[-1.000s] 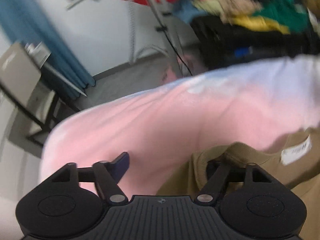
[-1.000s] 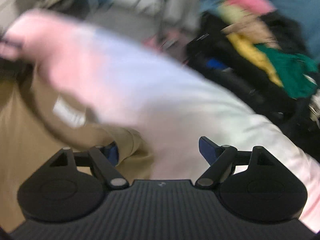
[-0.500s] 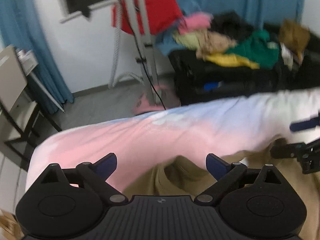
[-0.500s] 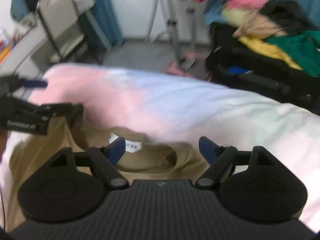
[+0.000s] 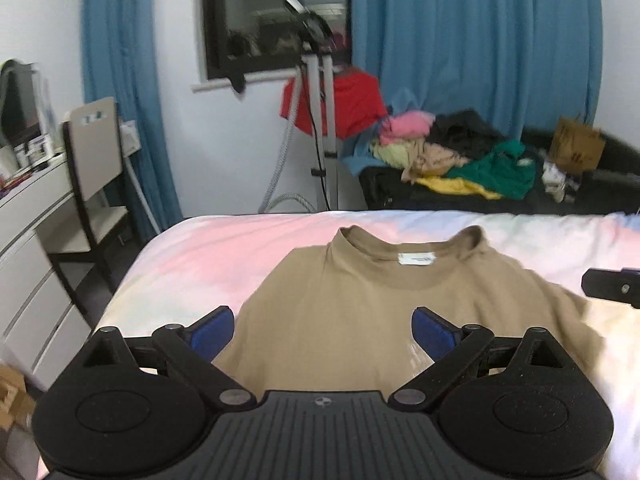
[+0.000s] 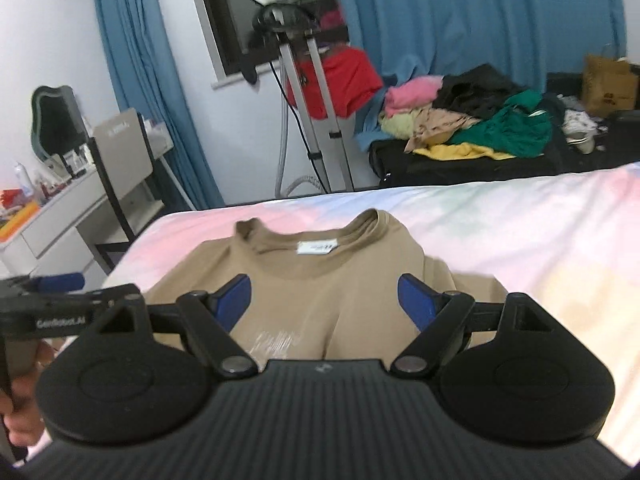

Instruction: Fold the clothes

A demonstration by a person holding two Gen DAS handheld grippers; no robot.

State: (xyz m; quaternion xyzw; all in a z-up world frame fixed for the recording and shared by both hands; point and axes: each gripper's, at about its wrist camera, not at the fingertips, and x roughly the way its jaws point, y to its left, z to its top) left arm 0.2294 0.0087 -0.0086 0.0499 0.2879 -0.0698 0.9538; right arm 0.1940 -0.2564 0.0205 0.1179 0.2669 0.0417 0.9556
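Observation:
A tan T-shirt lies spread on the pastel bed sheet, collar and white label toward the far edge. My left gripper hovers open above its lower left part, nothing between the blue pads. In the right wrist view the same T-shirt lies below my right gripper, which is open and empty too. The left gripper shows at that view's left edge with a hand on it. The right gripper's tip enters the left wrist view from the right.
Beyond the bed stand a garment steamer with a red top, a black couch piled with coloured clothes, and a brown paper bag. A chair and white desk are at the left.
Both grippers pulled back and rose away from the T-shirt's collar, which they let go. The shirt now lies flat on the bed, and the views tilted up to show the room.

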